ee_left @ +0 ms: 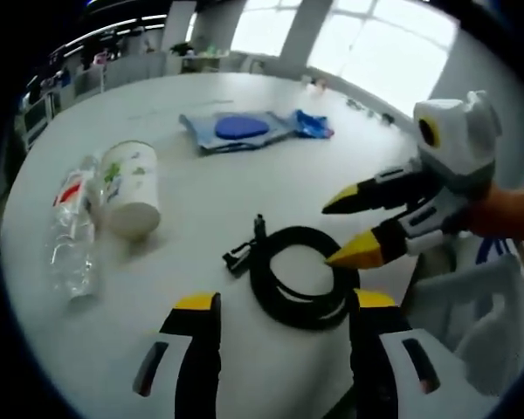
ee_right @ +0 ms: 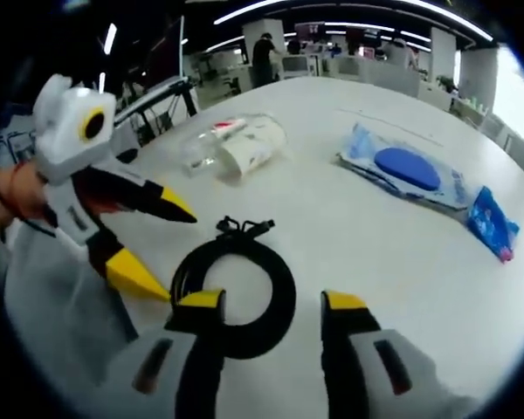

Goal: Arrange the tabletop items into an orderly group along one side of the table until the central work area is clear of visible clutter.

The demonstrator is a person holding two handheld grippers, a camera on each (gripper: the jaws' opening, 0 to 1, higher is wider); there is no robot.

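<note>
Black coiled cable [ee_left: 301,278] lies between both wide-open, empty grippers.

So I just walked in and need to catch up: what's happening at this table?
A person is tidying a white table with a two-jaw gripper in each hand. Both the left gripper and the right gripper are open and closing in on a coiled black cable near the table's edge; nothing is gripped. Farther off lie a tipped paper cup beside a plastic bottle, a blue pouch and a small blue packet.
</note>
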